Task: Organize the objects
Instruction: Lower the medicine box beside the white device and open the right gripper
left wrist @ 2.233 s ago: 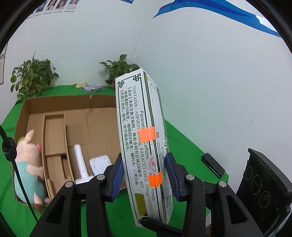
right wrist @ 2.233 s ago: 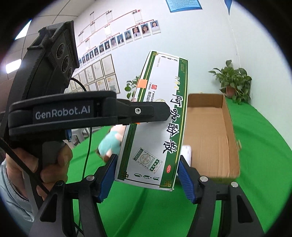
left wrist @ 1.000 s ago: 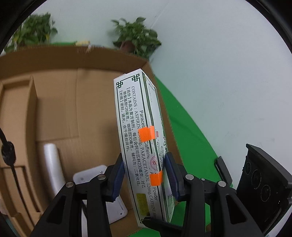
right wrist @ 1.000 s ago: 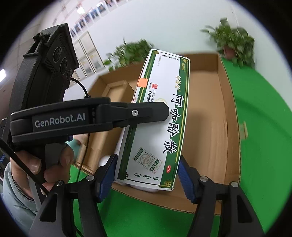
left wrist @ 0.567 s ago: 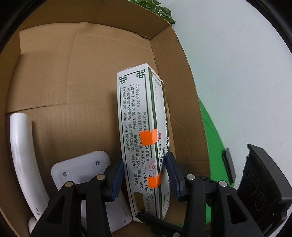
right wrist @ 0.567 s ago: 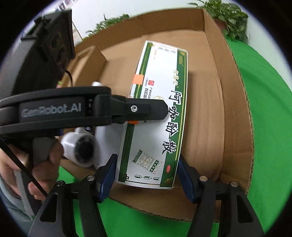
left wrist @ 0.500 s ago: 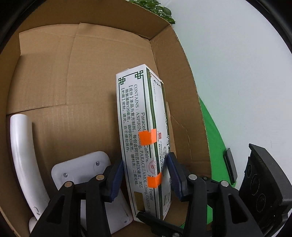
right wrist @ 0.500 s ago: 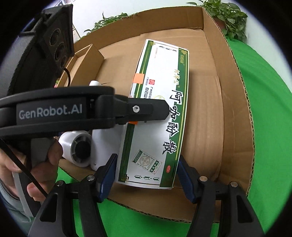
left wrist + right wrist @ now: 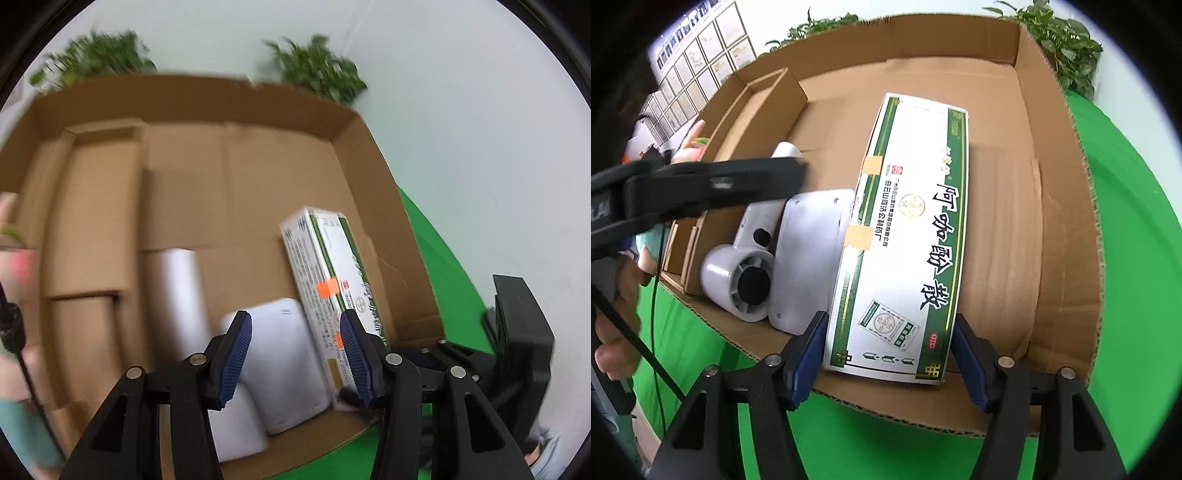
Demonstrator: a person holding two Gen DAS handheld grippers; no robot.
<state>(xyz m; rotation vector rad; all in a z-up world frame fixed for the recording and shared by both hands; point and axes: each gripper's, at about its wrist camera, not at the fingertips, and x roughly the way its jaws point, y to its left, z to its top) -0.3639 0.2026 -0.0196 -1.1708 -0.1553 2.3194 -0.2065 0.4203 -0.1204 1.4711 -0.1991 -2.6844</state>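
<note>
A white and green medicine box (image 9: pixel 905 243) lies flat inside the open cardboard box (image 9: pixel 1060 206), near its front right corner; it also shows in the left wrist view (image 9: pixel 328 280). My left gripper (image 9: pixel 295 354) is open and empty, above the box's front edge. My right gripper (image 9: pixel 890 354) is open, with a fingertip on each side of the medicine box's near end, and seems not to be pressing it. A white hair dryer (image 9: pixel 753 266) and a white flat device (image 9: pixel 809 254) lie to the left of the medicine box.
Cardboard dividers (image 9: pixel 757 107) form narrow compartments at the box's left. A plush toy (image 9: pixel 14 280) sits at the far left. Green cloth (image 9: pixel 1137 258) covers the table around the box. Potted plants (image 9: pixel 1060 40) stand behind it, by the white wall.
The medicine box went down into the cardboard box and now lies flat. My left gripper let go of it, opened and pulled back. My right gripper stays around its near end.
</note>
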